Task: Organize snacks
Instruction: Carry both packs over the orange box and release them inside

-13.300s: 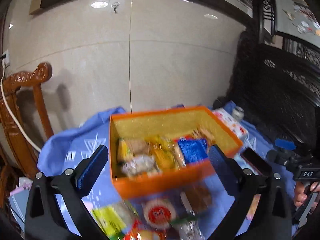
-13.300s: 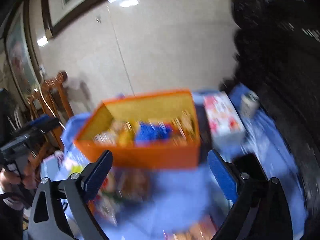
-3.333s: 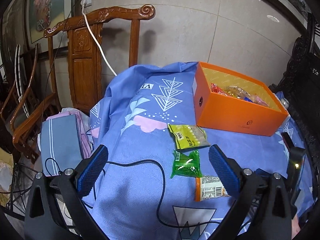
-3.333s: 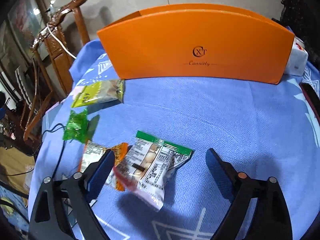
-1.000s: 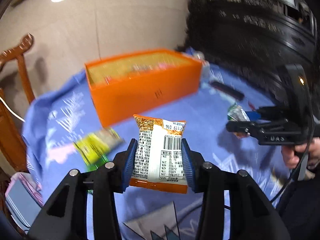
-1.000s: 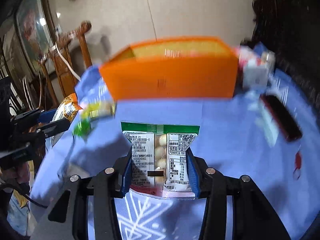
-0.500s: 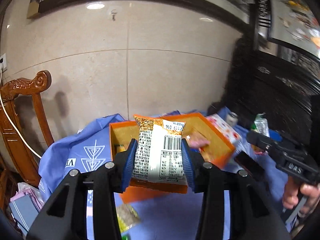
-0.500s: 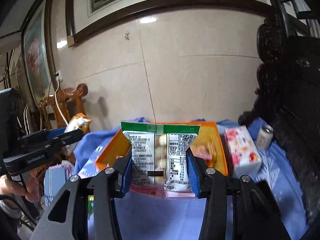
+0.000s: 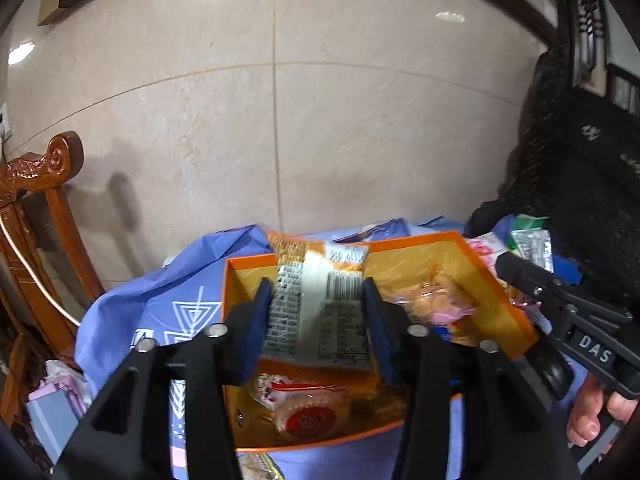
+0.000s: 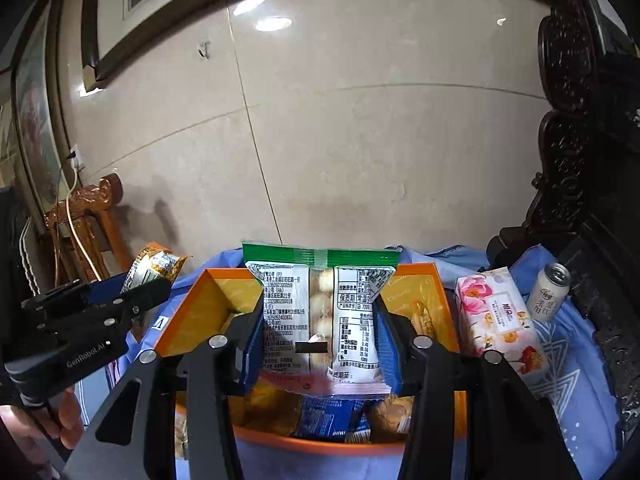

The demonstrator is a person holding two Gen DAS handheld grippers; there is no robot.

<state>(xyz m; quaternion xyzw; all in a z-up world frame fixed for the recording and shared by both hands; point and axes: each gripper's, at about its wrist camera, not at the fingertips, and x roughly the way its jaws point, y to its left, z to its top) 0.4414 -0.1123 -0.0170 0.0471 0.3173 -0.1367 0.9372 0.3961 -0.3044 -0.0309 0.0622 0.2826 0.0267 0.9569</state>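
An orange box [image 9: 500, 308] with several snacks in it, among them a round red-labelled pastry [image 9: 308, 416] and a blue packet [image 10: 324, 420], lies right below both grippers. My left gripper [image 9: 316, 292] hovers over the box's left part. An orange-and-white snack packet [image 9: 320, 304] stands upright between its blue pads; its jaws are opening and the packet looks blurred. My right gripper [image 10: 320, 312] hovers over the box's near edge. Its opening jaws still have a green-topped white packet [image 10: 320, 320] between the pads. Each gripper also shows in the other's view, the right gripper [image 9: 516, 264] and the left gripper [image 10: 148, 280].
A floral tissue pack [image 10: 496, 316] and a drink can [image 10: 548, 292] stand right of the box on the blue cloth [image 9: 160, 292]. A carved wooden chair [image 9: 36, 208] is at the left, dark carved furniture [image 10: 580, 200] at the right, a tiled wall behind.
Both grippers have come forward over the orange box, which now fills the view beneath them. The two packets remain between the pads, their lower edges now blurred.
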